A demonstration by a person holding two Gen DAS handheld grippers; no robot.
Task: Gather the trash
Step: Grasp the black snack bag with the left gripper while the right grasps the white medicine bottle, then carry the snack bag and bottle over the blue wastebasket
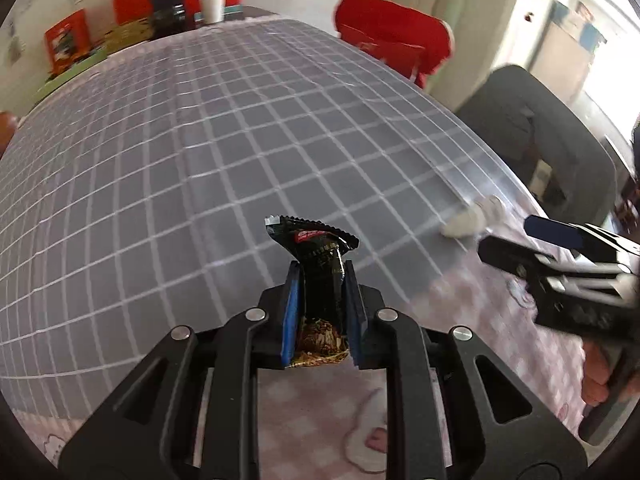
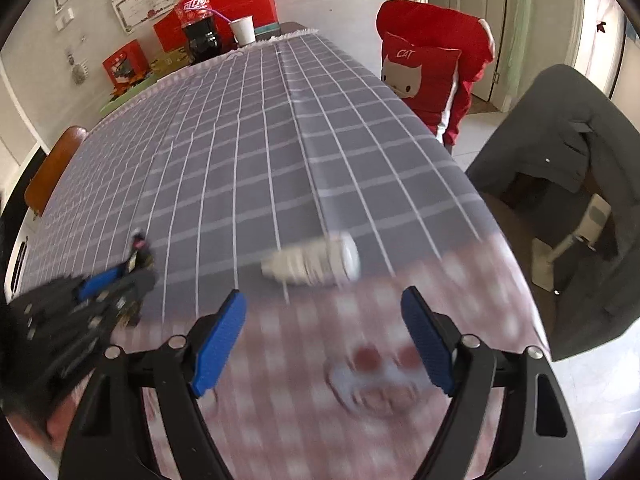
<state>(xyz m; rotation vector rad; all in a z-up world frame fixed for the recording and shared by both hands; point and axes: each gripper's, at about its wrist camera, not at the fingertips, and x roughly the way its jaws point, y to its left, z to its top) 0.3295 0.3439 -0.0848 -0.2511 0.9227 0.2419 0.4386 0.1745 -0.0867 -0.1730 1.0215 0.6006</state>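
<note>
The left gripper (image 1: 320,292) sits nearest its camera, blue pads clenched on a black snack wrapper (image 1: 320,264) whose crimped top fans out above the fingertips and whose torn gold end hangs behind them. The wrapper looks like thin foil film — nearly weightless, crushable, a bit slick — so a pinch across its bunched middle, as here, is probably the surest hold. The other piece of trash, a small white ribbed bottle (image 2: 316,260), lies on its side where the grey checked tablecloth (image 2: 256,152) meets the pink patterned cloth (image 2: 304,344). It seems light, fairly stiff and liable to roll, so I would take it across the barrel, not by the cap end. The right gripper (image 2: 322,336) is spread wide and empty, tilted down toward the table with the bottle just beyond its fingertips — a hand (image 1: 600,372) grips its handle at the left view's edge.
</note>
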